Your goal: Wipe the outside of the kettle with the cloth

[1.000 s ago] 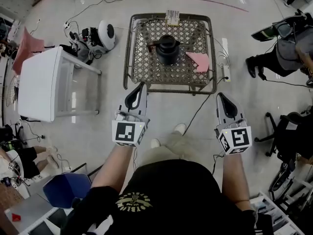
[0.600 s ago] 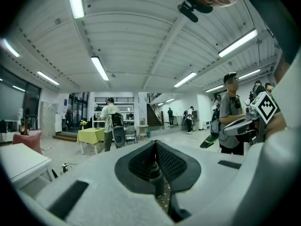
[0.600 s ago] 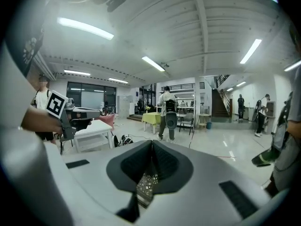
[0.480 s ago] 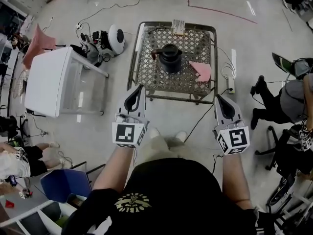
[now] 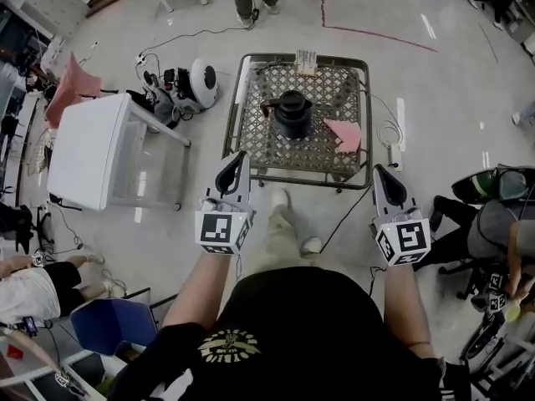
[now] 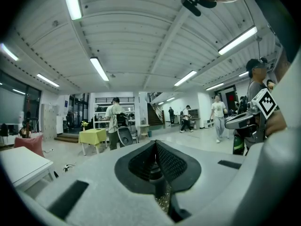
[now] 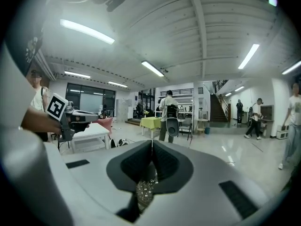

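Two tables stand on the floor ahead of the person: a larger white table [image 5: 84, 153] at the left, and a lattice-top table [image 5: 251, 144] with a metal rim at the centre. Both grippers are held in the air on the near side of the lattice-top table, well apart from everything on it. The left gripper [image 5: 242, 154] has its jaws closed together with nothing between them, and the right gripper [image 5: 378, 168] is likewise closed and empty. A black kettle [image 5: 292, 114] stands upright near the middle of the lattice top. The pink cloth [image 5: 344, 134] lies flat just beside it on the right, near the table's right rim.
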Available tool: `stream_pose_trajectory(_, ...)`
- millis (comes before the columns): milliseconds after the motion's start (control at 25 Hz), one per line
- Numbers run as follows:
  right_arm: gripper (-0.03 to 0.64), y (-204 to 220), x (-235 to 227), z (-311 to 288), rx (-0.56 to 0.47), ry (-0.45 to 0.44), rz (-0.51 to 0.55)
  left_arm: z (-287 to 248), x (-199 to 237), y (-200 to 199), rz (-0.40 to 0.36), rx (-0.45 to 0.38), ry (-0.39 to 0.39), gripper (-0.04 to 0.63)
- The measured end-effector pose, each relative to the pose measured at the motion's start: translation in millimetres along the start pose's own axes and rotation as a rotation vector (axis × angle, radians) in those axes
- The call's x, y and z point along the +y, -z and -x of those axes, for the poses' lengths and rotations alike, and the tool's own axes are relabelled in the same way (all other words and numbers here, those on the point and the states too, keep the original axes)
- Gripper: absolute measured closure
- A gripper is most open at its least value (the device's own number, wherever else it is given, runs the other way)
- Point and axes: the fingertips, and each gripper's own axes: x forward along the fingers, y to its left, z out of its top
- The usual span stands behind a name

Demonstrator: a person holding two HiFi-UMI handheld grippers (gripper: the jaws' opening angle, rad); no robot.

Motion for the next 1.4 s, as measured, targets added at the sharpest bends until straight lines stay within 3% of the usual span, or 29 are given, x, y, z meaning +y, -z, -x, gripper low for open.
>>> stream_pose_trajectory(480,0.604,1,-13,-33,0.022,0.024,0.001,-47,11,4,0.0,-0.003,0.045,0.588)
stream_pose_trajectory(920,0.604,4,-29,-105,0.061,0.033,-0.003,-99,61,24,0.015,0.038,0.047,0.588)
stream_pose_trajectory(1400,0.604,16,-56,-169,0.126,0.049,-0.015,-177,79,33,0.018,0.069,0.112,0.588)
